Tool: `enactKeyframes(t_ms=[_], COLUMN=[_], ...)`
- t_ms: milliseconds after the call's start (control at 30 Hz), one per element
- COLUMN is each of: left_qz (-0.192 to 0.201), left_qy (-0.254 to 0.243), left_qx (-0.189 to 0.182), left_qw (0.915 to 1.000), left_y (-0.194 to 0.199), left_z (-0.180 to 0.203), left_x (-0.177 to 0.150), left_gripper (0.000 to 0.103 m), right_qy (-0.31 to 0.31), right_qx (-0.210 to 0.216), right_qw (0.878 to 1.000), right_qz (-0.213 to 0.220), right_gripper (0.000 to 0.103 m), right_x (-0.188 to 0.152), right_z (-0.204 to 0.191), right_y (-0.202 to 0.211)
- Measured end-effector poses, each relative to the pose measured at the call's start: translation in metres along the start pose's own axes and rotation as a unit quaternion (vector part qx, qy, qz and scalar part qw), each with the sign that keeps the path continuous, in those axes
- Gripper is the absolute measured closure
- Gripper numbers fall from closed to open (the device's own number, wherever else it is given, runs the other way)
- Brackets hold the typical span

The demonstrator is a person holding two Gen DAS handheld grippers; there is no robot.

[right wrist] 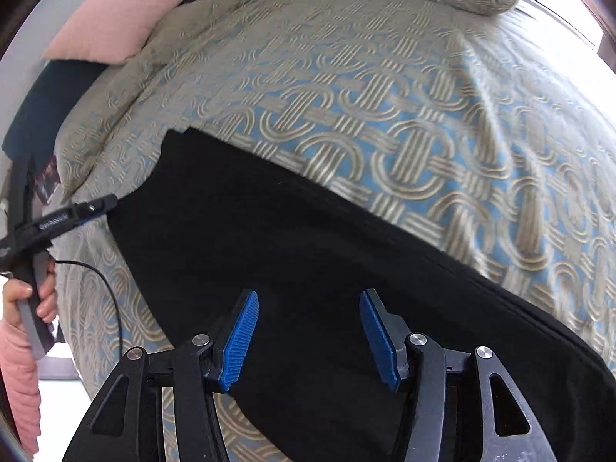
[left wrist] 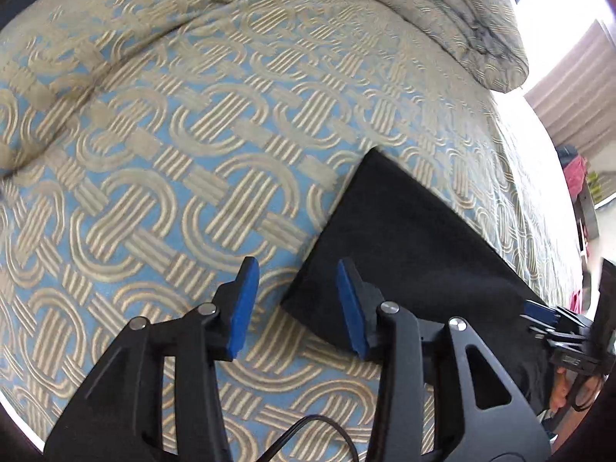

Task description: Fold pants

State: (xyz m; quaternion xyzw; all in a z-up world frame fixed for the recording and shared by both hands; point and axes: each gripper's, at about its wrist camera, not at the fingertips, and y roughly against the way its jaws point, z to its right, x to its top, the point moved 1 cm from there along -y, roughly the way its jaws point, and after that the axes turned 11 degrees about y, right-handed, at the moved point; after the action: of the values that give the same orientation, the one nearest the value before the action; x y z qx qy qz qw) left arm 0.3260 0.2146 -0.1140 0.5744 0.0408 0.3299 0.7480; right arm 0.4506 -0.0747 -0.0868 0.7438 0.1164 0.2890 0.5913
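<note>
Blue ribbed pads face each other with a wide gap: the right gripper hangs open over the black pants, gripping nothing. Largest is the bedspread, woven in blue and tan interlocking loops, rumpled toward the far edge. On it the pants lie flat, a long matte dark band running diagonally from upper left to lower right in the right wrist view, its lower end cut off. The left gripper is likewise spread apart, empty, at the pants' near corner. A pink cushion sits far left.
</note>
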Motion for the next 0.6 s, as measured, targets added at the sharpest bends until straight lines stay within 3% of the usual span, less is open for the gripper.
enactKeyframes(t_ms=[133,233,367,433,600], left_qz=[-0.006,-0.040,-0.068,-0.047,-0.037], left_qy=[-0.027,-0.058,-0.100,-0.114,-0.062], left_qx=[-0.033,-0.058,-0.017,0.007,-0.018], left_qw=[0.9991,0.9959,0.9925,0.9923,0.9972], left_y=[0.003,-0.020,-0.073,-0.092,-0.080], left_z=[0.027,0.066,0.105,0.115,0.112], left_x=[0.014,0.022,0.028,0.036,0.052], left_gripper=[0.060,0.060,0.061,0.063,0.064], right_qy=[-0.013,-0.031,-0.084,-0.080,-0.083], right_qx=[-0.014,-0.025,-0.021,-0.028,-0.014], right_qw=[0.999,0.999,0.996,0.996,0.996], right_qz=[-0.030,-0.002,0.015,0.013,0.037], right_gripper=[0.047,0.047,0.047,0.048,0.047], right_x=[0.005,0.015,0.030,0.030,-0.001], right_z=[0.008,0.024,0.038,0.036,0.039], right_y=[-0.038,-0.043,-0.044,-0.037,0.008])
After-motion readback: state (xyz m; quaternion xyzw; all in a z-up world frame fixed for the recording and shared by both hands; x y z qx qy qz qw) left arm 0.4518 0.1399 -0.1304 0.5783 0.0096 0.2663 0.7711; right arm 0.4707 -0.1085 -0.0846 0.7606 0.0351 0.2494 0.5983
